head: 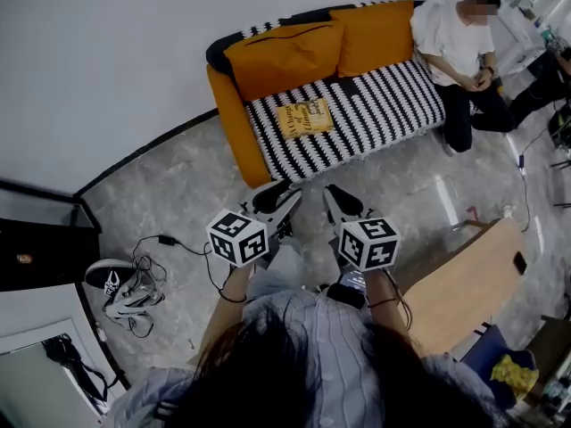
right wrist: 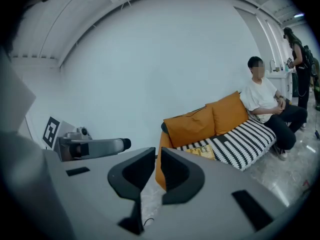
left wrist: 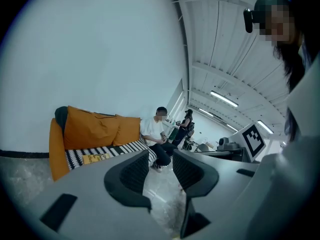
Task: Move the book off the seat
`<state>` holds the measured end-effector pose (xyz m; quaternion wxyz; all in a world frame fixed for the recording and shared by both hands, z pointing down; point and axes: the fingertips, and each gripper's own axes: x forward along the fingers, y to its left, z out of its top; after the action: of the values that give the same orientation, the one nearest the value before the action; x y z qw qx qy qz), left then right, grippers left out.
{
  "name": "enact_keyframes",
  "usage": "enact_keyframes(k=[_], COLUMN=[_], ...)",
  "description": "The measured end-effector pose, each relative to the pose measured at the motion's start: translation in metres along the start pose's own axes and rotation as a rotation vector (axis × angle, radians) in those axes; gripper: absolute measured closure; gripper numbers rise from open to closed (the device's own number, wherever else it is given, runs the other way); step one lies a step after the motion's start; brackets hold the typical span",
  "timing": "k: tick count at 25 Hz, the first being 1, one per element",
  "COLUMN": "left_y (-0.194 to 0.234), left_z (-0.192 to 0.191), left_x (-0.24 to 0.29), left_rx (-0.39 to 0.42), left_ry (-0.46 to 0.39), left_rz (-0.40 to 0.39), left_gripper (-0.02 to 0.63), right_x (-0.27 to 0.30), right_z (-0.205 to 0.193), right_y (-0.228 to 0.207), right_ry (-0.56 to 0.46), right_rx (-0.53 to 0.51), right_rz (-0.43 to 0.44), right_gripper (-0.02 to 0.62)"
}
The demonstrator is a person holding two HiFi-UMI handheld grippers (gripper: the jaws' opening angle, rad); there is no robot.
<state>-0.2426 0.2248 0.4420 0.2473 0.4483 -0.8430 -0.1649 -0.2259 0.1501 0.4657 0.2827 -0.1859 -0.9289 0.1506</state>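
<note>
A yellow book (head: 304, 117) lies flat on the left half of the sofa's black-and-white striped seat (head: 384, 105). It also shows small in the left gripper view (left wrist: 95, 158) and in the right gripper view (right wrist: 202, 151). Both grippers hang side by side over the grey floor, short of the sofa's front edge and pointing at it. My left gripper (head: 289, 201) (left wrist: 161, 159) stands slightly open, with only floor showing through the gap. On my right gripper (head: 331, 194) (right wrist: 158, 156) the jaws are shut, with nothing between them.
A person (head: 455, 43) sits on the sofa's right end. Two orange cushions (head: 285, 56) lean on the backrest behind the book. Shoes and a cable (head: 120, 285) lie on the floor at left. A wooden table (head: 468, 283) stands at right, a black cabinet (head: 36, 252) at far left.
</note>
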Motion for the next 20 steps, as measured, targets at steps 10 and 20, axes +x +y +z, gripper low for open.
enact_keyframes(k=[10, 20], left_y=[0.091, 0.138], left_z=[0.04, 0.057], left_x=[0.015, 0.023], left_rx=[-0.027, -0.045], left_ry=[0.02, 0.029], left_rz=[-0.03, -0.066], left_gripper=[0.449, 0.449], right_x=[0.086, 0.122], right_z=[0.036, 0.053], right_y=[0.003, -0.001], right_ry=[0.034, 0.027], right_rx=[0.004, -0.001], right_rz=[-0.053, -0.118], right_gripper=[0.549, 0.549])
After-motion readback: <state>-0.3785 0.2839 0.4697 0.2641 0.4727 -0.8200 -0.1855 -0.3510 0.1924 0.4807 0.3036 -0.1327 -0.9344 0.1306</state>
